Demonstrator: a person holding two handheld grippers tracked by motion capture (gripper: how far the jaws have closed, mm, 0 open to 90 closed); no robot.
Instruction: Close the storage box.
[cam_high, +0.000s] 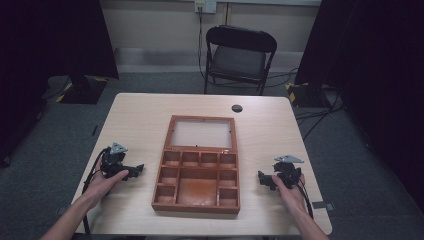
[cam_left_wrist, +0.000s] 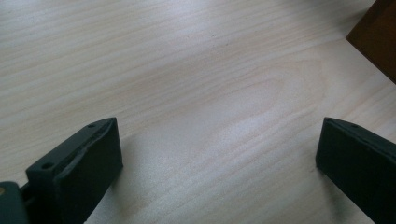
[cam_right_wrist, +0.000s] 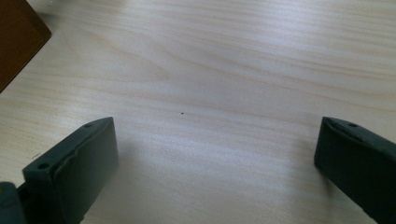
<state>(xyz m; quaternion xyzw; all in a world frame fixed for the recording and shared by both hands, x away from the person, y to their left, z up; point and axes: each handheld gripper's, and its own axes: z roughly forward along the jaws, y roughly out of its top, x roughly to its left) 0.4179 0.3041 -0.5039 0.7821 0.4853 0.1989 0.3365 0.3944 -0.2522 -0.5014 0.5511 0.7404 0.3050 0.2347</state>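
While nothing is being held, the big pale tabletop (cam_high: 140, 112) carries one brown wooden box (cam_high: 197, 172) in its middle, with its lid lying open and flat toward the far side. Its little compartments look empty. A black chair (cam_high: 240, 55) stands behind the tabletop. The left tool (cam_high: 131, 171) rests left of the box and the right tool (cam_high: 265, 180) rests to its right, both near it but apart, jaws wide with bare wood between them. This looks like a start; next, one tool probably must reach the box.
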